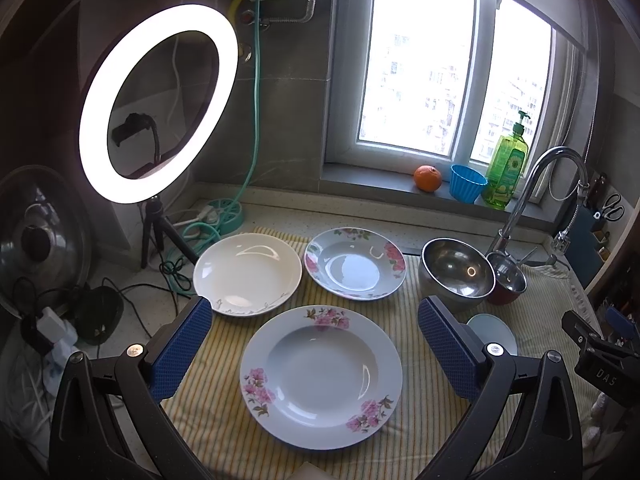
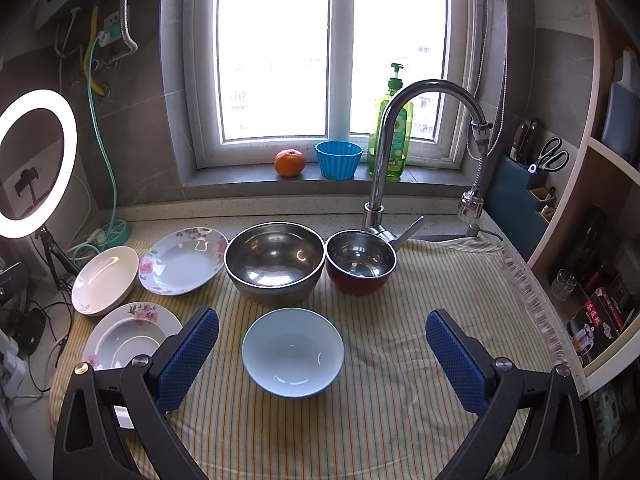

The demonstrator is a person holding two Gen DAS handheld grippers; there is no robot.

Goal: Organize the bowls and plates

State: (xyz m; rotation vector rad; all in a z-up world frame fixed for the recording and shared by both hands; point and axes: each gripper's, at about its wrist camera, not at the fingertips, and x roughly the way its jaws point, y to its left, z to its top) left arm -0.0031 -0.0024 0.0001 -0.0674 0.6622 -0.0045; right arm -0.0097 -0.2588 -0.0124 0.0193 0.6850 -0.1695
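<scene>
Six dishes, none stacked yet.

You have three plates left of centre in the right wrist view: the near floral plate [image 1: 321, 376], far floral plate [image 1: 355, 263] and white plate [image 1: 247, 274]. The pale bowl [image 2: 293, 352], steel bowl [image 2: 274, 258] and red bowl [image 2: 361, 261] sit centre on the striped cloth [image 2: 420, 320]. Your left hand-held gripper [image 1: 316, 348] and right hand-held gripper [image 2: 322, 356] both gape, holding nothing; all sorting remains.

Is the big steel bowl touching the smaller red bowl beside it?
Touching. In the right wrist view the rim of the big steel bowl meets the rim of the red bowl with no striped cloth visible between them.
</scene>
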